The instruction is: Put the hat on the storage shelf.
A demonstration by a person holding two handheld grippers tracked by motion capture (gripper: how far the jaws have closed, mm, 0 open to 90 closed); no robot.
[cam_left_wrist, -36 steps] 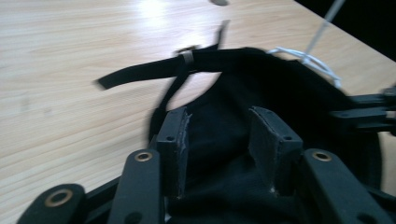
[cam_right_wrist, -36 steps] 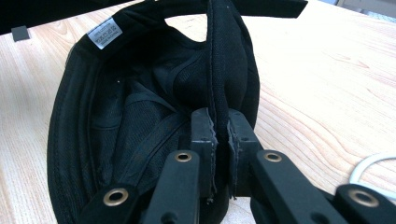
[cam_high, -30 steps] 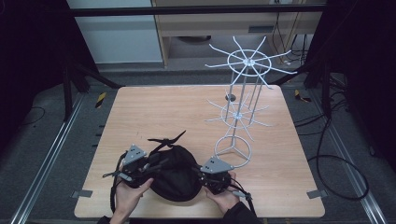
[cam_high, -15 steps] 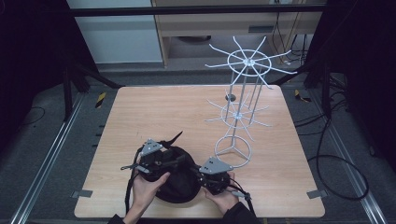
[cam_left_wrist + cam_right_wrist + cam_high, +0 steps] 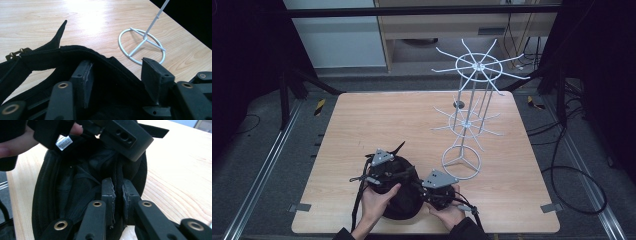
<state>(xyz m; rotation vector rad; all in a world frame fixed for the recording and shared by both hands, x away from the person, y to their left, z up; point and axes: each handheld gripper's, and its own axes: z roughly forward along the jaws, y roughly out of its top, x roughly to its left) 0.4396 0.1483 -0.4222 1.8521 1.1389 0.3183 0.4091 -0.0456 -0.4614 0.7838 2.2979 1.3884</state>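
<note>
Jaws first: right gripper (image 5: 117, 195) is pinching the black bag's (image 5: 399, 192) rim; left gripper (image 5: 120, 82) is hanging spread over its edge (near tabletop (image 5: 377, 120) edge, beside the white rack (image 5: 462, 162)). We're advising closing left squarely before lifting.

the bag (image 5: 398, 192) is black all over, with a small white label (image 5: 64, 143) and a brass-coloured buckle (image 5: 15, 53). the wire stand (image 5: 468, 120) is white, on a pale wood-grain surface (image 5: 362, 120). both tongs are black with grey plates on top.
</note>
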